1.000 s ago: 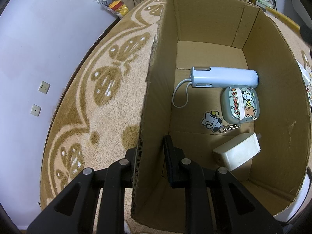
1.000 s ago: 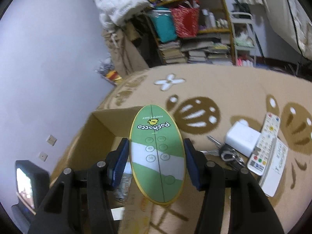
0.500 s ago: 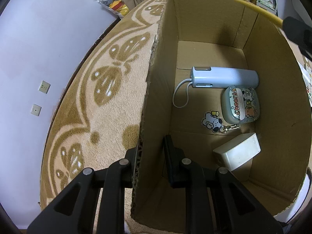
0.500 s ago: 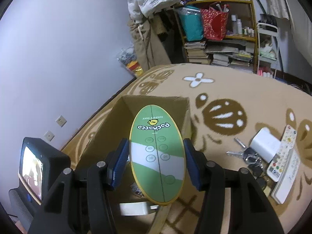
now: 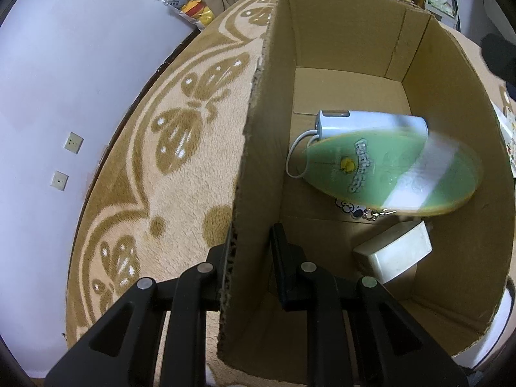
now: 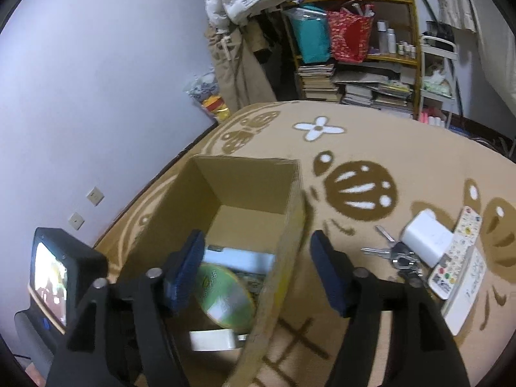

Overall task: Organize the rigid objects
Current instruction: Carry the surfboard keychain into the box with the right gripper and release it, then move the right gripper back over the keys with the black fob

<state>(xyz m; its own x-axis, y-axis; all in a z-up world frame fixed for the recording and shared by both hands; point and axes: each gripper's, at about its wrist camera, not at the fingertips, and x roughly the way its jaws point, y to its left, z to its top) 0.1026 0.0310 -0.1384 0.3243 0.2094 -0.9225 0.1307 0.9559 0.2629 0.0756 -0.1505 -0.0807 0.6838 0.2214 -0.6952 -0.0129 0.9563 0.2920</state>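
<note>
A green oval board (image 5: 393, 174) with a white stripe lies blurred inside the cardboard box (image 5: 458, 193), over a pale blue power bank (image 5: 371, 122) and a keychain. A white charger block (image 5: 393, 251) lies near the box's front. My left gripper (image 5: 250, 258) is shut on the box's left wall. In the right wrist view my right gripper (image 6: 258, 267) stands open above the box's (image 6: 245, 180) right wall (image 6: 283, 251), with nothing between its fingers; the green board (image 6: 225, 296) lies below.
The box stands on a beige patterned rug (image 6: 387, 148). Right of the box lie keys (image 6: 396, 256), a white adapter (image 6: 425, 237), a remote (image 6: 458, 251) and a booklet (image 6: 464, 293). A cluttered shelf (image 6: 354, 48) and a wall stand behind. The left gripper's screen (image 6: 51, 277) shows at lower left.
My right gripper opened and let go of the green board, which dropped into the box. The left gripper has kept its hold on the box wall.
</note>
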